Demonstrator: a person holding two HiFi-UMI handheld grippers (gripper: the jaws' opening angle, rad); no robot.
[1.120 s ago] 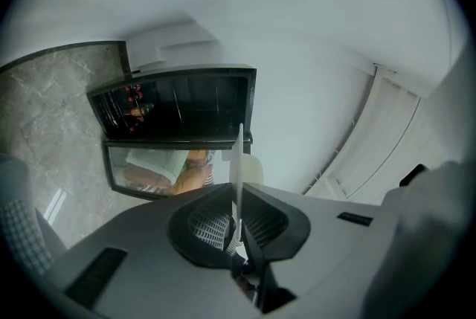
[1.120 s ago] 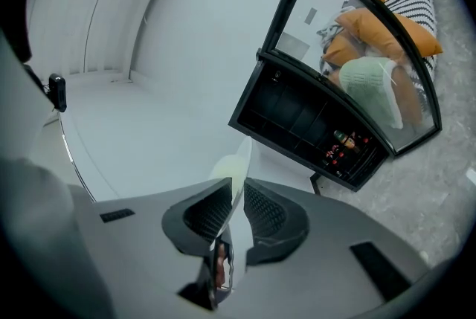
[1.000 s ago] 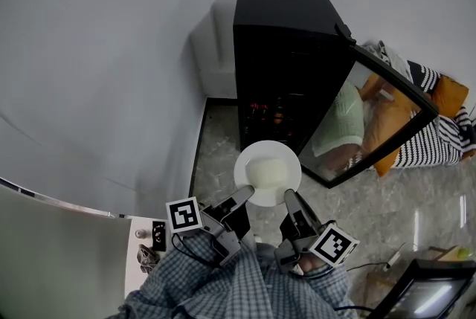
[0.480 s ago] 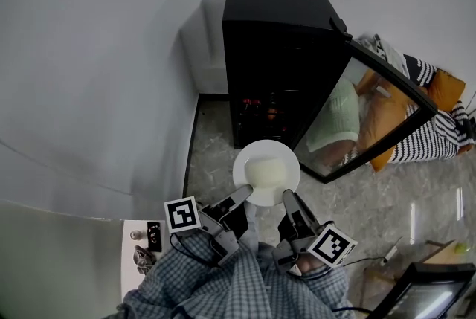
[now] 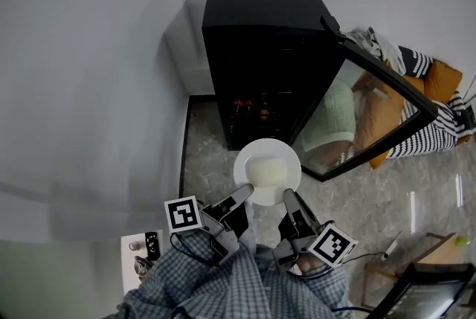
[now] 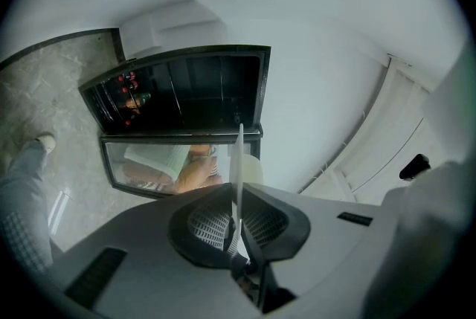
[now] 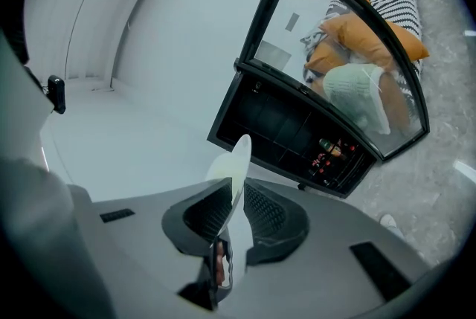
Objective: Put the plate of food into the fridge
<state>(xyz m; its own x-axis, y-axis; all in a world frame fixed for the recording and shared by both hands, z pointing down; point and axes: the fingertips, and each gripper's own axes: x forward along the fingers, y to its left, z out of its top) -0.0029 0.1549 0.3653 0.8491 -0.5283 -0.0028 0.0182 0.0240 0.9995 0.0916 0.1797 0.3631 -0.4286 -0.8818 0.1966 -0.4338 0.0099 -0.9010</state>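
A white plate (image 5: 267, 172) carrying pale food (image 5: 268, 172) is held level in front of me, over the floor. My left gripper (image 5: 246, 195) is shut on its near-left rim and my right gripper (image 5: 288, 197) on its near-right rim. In the left gripper view the plate (image 6: 239, 169) shows edge-on between the jaws of the left gripper (image 6: 238, 215); the right gripper view shows the plate (image 7: 235, 165) the same way in the right gripper (image 7: 236, 207). The black fridge (image 5: 256, 50) stands ahead, its glass door (image 5: 366, 113) swung open to the right, bottles (image 5: 248, 107) on a lower shelf.
The fridge stands in a corner of white walls on a grey marbled floor (image 5: 212, 161). Behind the open door lie orange and striped cushions (image 5: 430, 98). A small white stand with objects (image 5: 141, 250) sits at my lower left. My foot (image 6: 41, 143) shows in the left gripper view.
The fridge has shifted left and upward in the head view and looks slightly larger. The plate stays held the same way by both grippers.
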